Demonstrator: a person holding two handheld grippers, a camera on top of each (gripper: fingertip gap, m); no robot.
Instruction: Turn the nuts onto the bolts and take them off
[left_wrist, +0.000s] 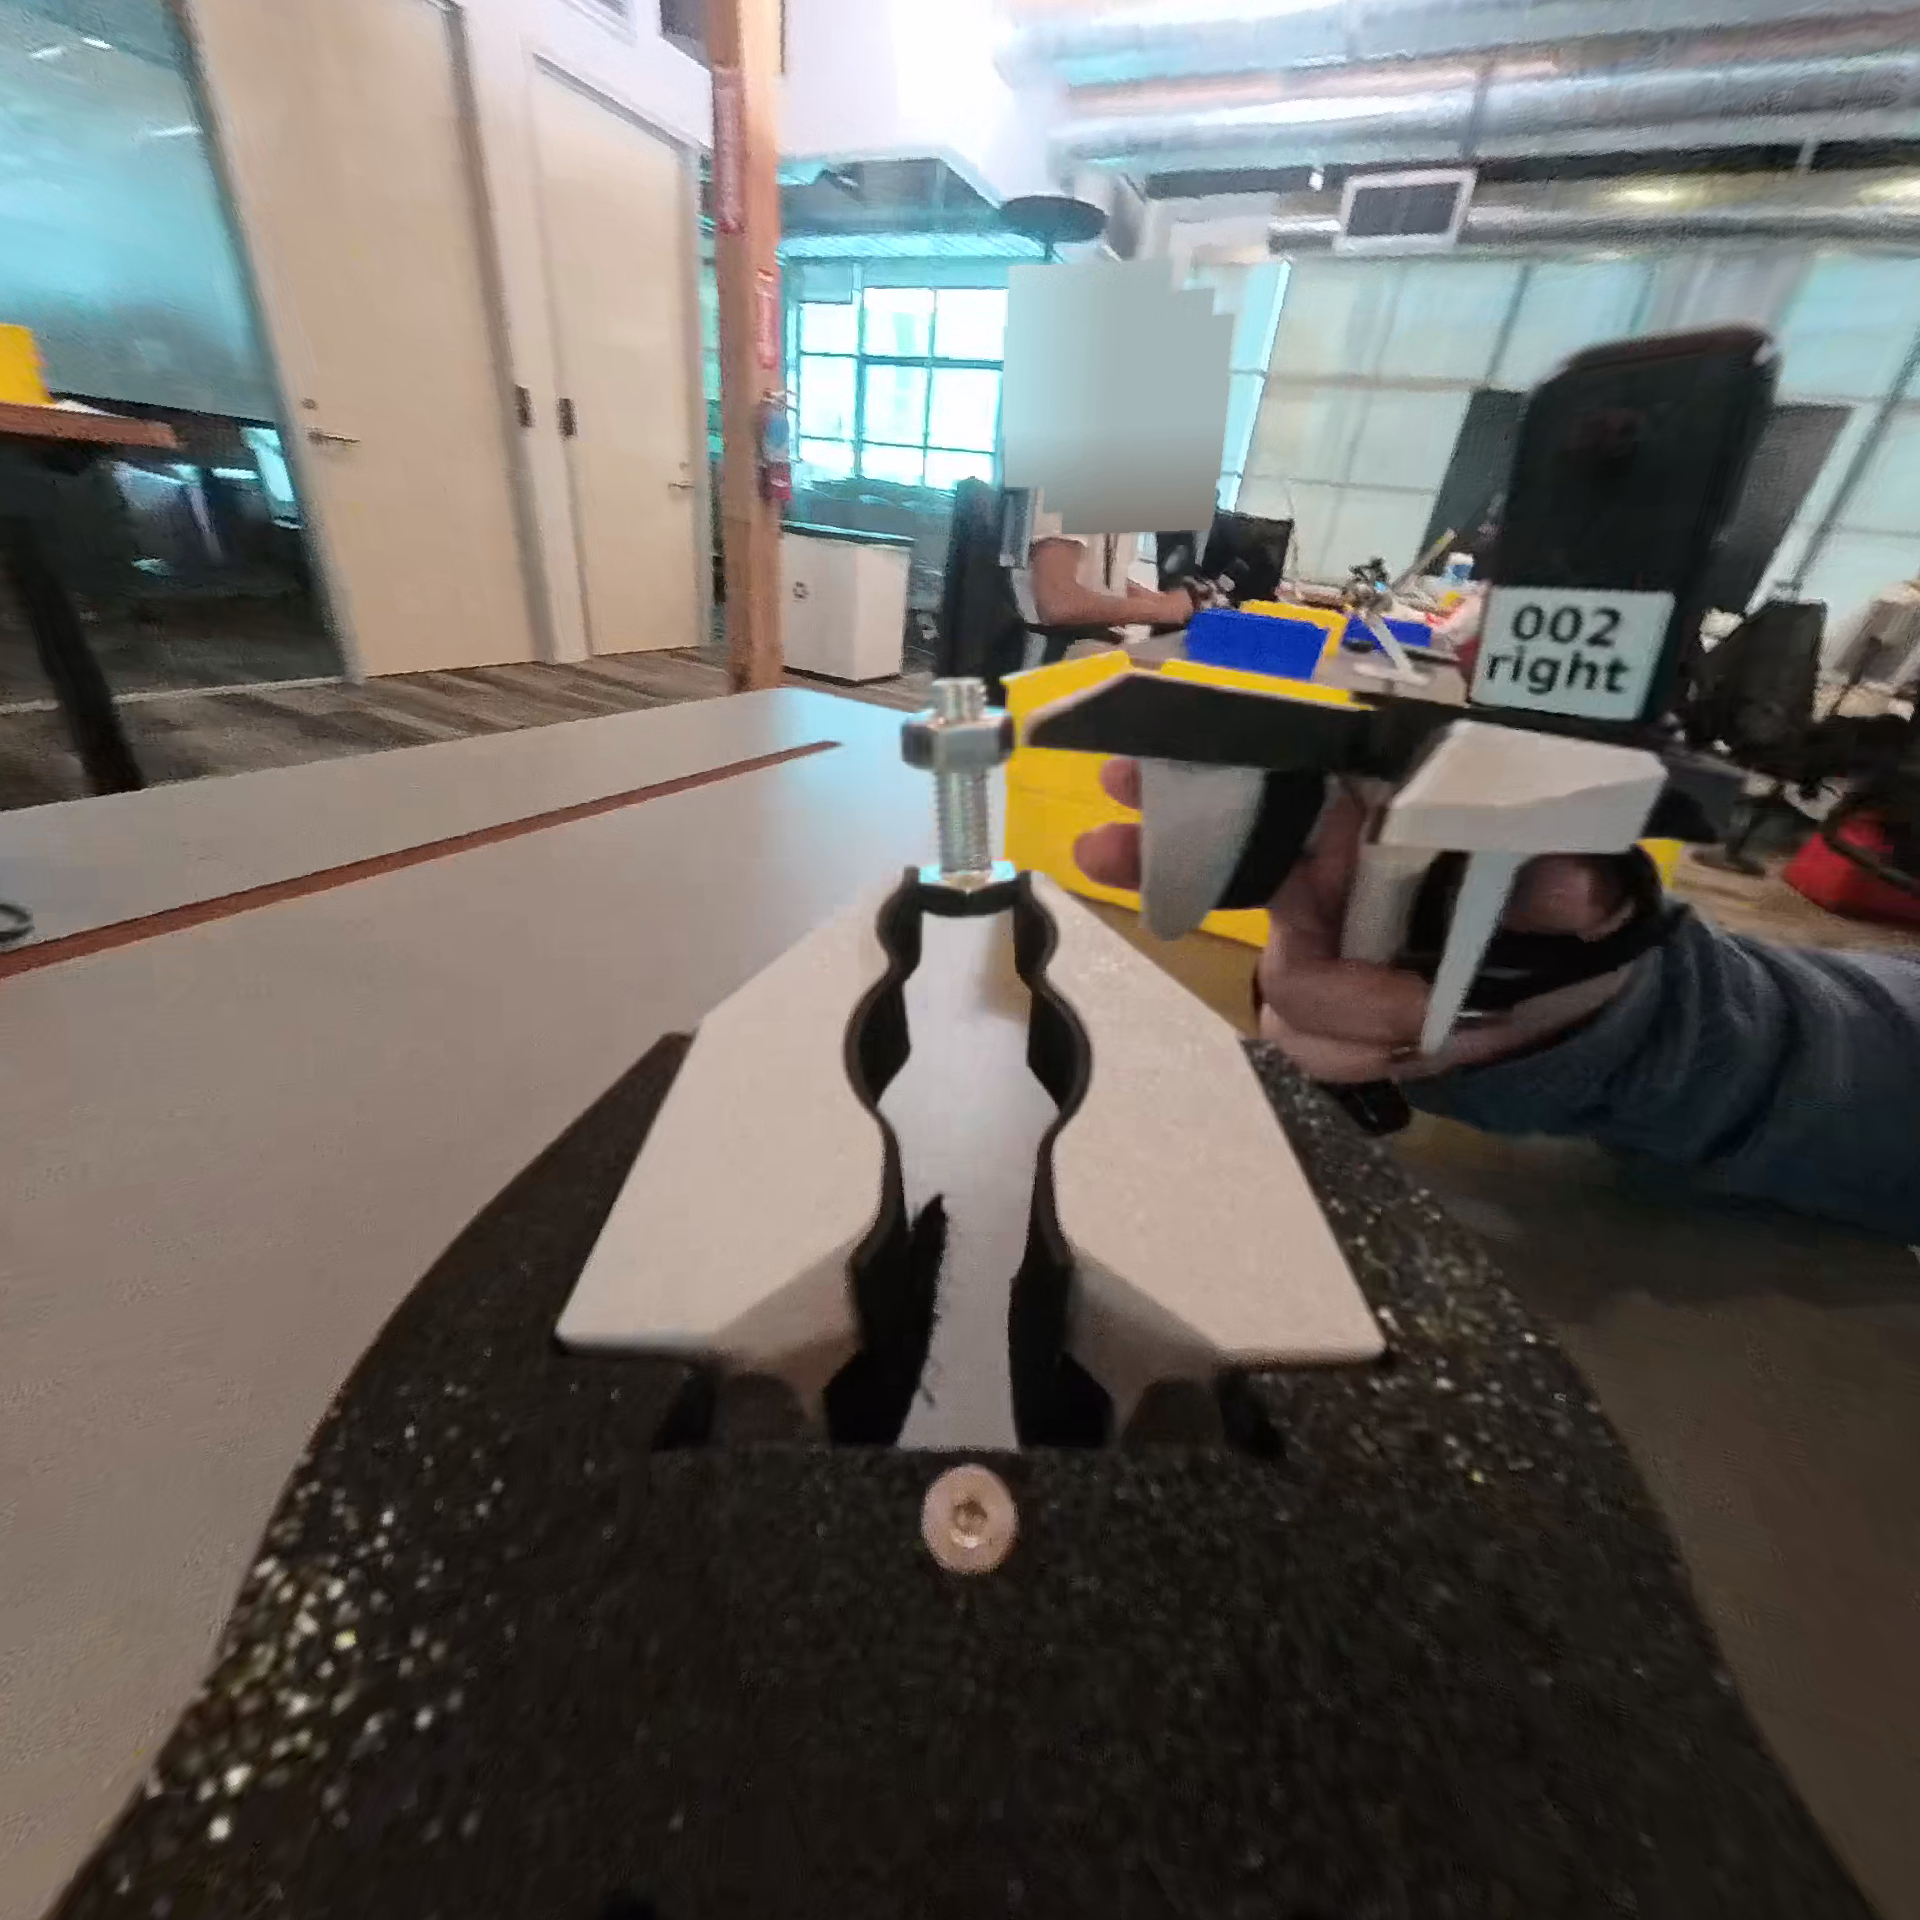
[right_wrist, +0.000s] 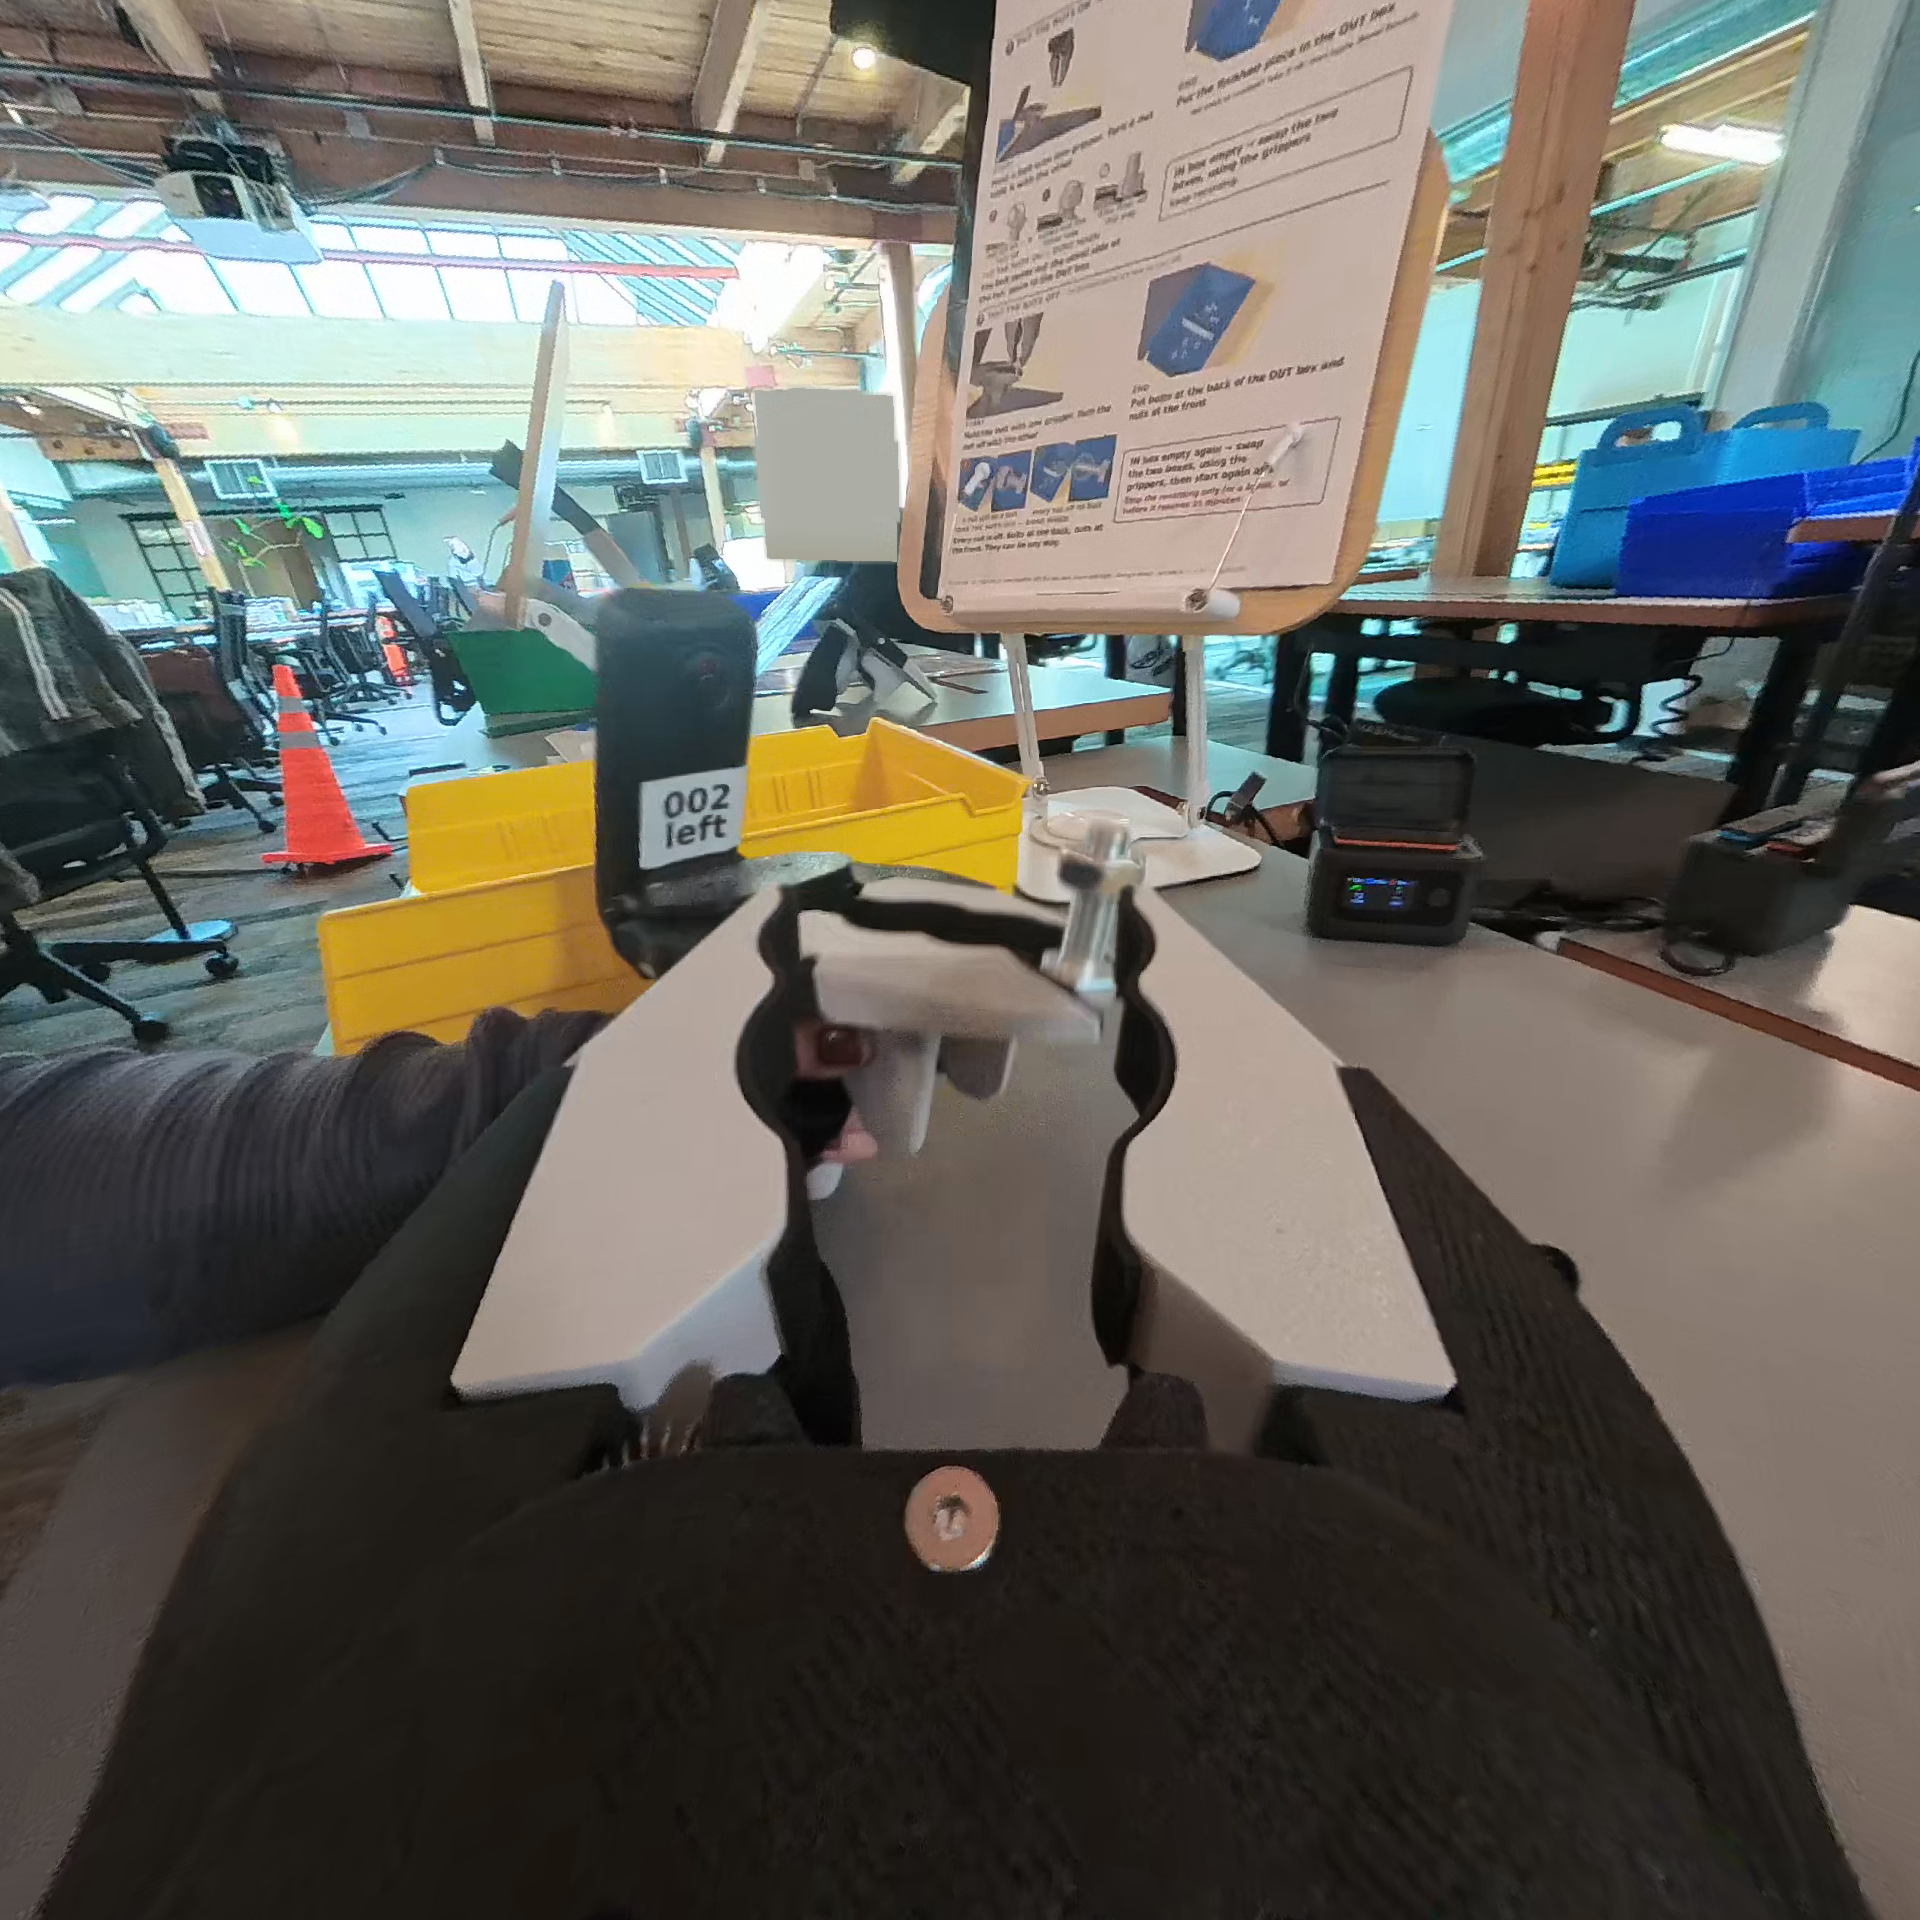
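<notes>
A silver bolt (left_wrist: 961, 810) stands upright with its head clamped between the tips of my left gripper (left_wrist: 968, 896), which is shut on it. A silver nut (left_wrist: 956, 740) sits on the thread near the bolt's top end. My right gripper (left_wrist: 1039, 719) comes in from the right at nut height, its tip right beside the nut. In the right wrist view my right gripper (right_wrist: 961, 920) is wide open. The bolt (right_wrist: 1091, 935) and nut (right_wrist: 1099, 868) stand just inside its right fingertip (right_wrist: 1138, 935), and the left finger is well clear of them.
Both grippers are held above a grey table (left_wrist: 312, 1039). Yellow bins (right_wrist: 727, 831) stand behind the left gripper. An instruction board on a white stand (right_wrist: 1174, 312) and a small black device with a screen (right_wrist: 1392, 862) sit at the back right of the table. One gripper's finger ends stand about 5 cm off the other's.
</notes>
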